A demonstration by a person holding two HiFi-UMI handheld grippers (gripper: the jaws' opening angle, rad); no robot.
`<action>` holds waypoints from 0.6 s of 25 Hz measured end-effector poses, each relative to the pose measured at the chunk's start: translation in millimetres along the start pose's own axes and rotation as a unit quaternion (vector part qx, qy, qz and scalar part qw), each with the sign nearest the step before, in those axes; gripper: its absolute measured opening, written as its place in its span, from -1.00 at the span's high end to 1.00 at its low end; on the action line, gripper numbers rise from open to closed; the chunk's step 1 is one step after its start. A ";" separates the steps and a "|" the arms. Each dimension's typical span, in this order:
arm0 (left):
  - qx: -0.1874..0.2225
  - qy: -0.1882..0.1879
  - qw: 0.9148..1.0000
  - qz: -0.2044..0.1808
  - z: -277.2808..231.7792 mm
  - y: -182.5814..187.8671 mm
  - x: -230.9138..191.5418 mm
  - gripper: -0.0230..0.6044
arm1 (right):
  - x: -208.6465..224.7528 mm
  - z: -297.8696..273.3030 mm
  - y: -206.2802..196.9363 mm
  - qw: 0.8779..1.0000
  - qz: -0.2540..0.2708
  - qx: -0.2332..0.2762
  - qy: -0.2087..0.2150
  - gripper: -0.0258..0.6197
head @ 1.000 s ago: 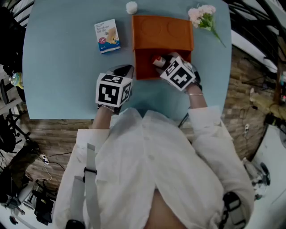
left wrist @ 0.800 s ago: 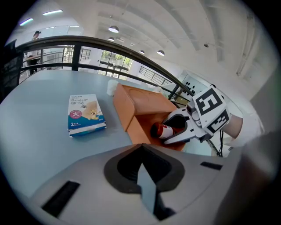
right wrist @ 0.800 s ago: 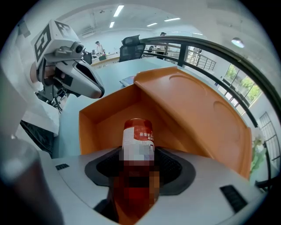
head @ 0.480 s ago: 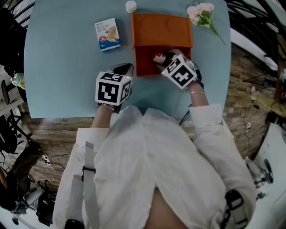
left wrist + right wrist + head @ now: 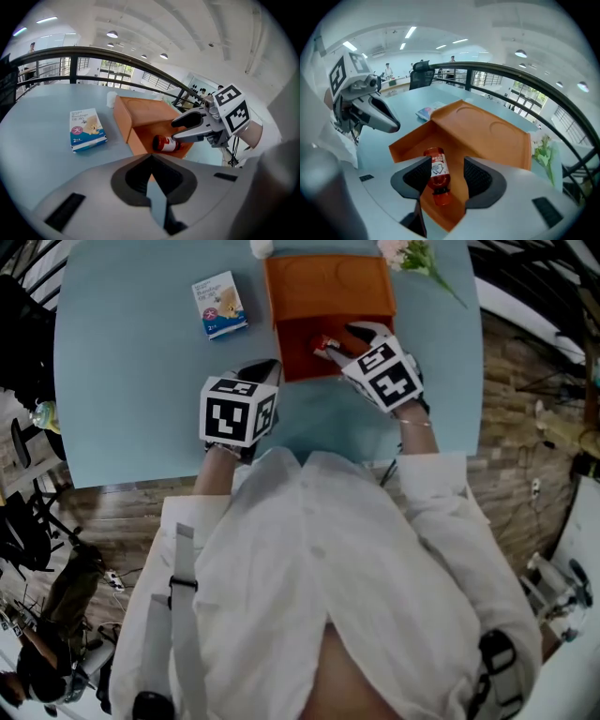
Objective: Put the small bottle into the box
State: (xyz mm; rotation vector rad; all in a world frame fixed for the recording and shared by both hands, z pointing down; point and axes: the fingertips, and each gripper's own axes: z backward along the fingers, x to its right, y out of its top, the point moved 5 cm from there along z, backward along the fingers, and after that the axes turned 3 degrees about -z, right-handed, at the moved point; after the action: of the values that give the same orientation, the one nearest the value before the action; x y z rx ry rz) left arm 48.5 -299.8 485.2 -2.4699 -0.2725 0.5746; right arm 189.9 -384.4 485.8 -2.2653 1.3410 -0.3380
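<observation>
Right gripper [image 5: 447, 164] hung over the near end of the box [image 5: 411, 139], jaws spread wide & clamping nothing: grip let go. Directly below the gap lay the small bottle [image 5: 436, 177], on its side on the box floor, w/ a dark red body, white label & red cap pointing near, toward the gripper. It sat closer to the left jaw than the right; whether pad & bottle touched, couldn't tell. In the left gripper view the bottle lay flat inside the box, w/ the right gripper's two fingers just by its cap end.

Left gripper [image 5: 150, 157]: jaws pressed together, nothing btw them, held over the table [image 5: 122, 390] just left of the box's near-left corner.

Box itself was orange & open, lid [image 5: 487, 133] folded flat back on the far side. Further out, a small blue-&-white carton [image 5: 219, 306] lay flat on the light-blue table, left of the box & well apart from it. Pink-&-white flowers [image 5: 409, 253] lay far right, just beyond the lid's corner. The person, in a white shirt [image 5: 319, 568], was at the near edge.
</observation>
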 end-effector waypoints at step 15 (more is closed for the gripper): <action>0.022 -0.022 0.998 -0.058 11.8 16.4 26.8 0.92 | -16.8 54.8 -8.2 0.968 -0.190 0.166 -0.014 0.27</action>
State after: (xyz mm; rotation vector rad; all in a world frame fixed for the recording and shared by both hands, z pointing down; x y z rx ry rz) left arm 67.9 -298.8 457.8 -2.3834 -0.4139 0.5789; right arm 212.1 -351.1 443.9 -2.2136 0.7572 -0.6071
